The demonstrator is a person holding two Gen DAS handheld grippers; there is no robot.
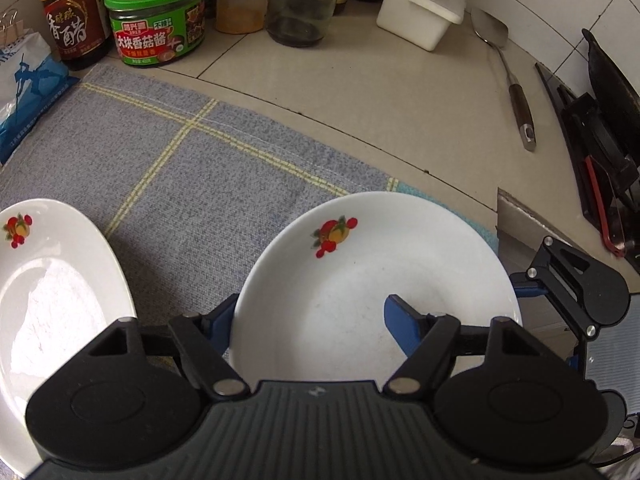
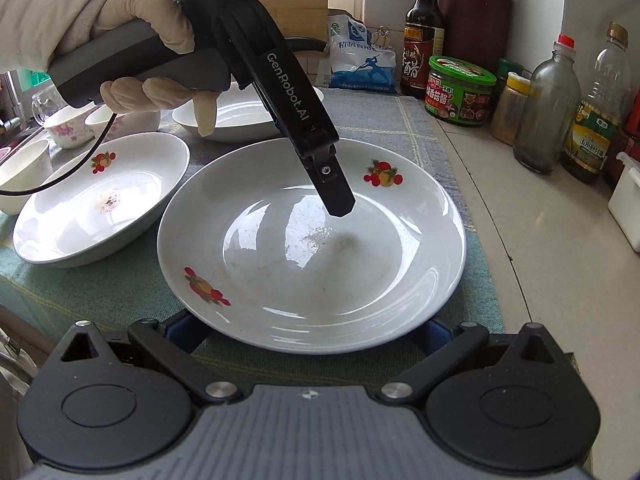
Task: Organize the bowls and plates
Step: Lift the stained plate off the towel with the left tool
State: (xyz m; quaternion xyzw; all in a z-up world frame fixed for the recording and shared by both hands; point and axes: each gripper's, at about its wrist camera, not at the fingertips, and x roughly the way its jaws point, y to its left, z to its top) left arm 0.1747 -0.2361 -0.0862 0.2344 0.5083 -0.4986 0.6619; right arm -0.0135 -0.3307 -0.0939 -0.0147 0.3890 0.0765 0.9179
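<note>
Fingers (image 2: 180, 330) of the right gripper (image 2: 308, 332) spread wide at the near edge of the tabletop (image 2: 540, 240), one tip on each side of the plate (image 2: 280, 280), both tucked just under its near rim, pinching nothing. Plate itself flat on the grey-green cloth (image 2: 120, 292), close to that near edge.

Glazed white ceramic: stiff, fairly heavy for its thinness, slick under rubber pads, chips easily if knocked against its neighbours. Best taken at the rim, one pad under the outer slope and one inside, never by the glossy well. Lift level; likely to swing or slip if tilted from a single pinch.

Left gripper (image 1: 312, 312), held in a gloved hand (image 2: 132, 20), pointed steeply down and astride the far rim. One of its fingers (image 1: 404, 324) inside on the sloping wall, the other outside, apparently clamped across that wall, though contact under the rim hidden.

Second plate (image 2: 80, 216) just beside the first toward the left edge, rims nearly touching, so little room for a sideways slide. Third plate (image 2: 240, 120) farther back on the cloth. Small bowls (image 2: 68, 128) beyond, toward the far left corner; lighter, deeper, just as fragile.

Green-lidded jar (image 2: 460, 92) and vinegar bottle (image 2: 424, 40) along the far edge, well apart from the crockery.
</note>
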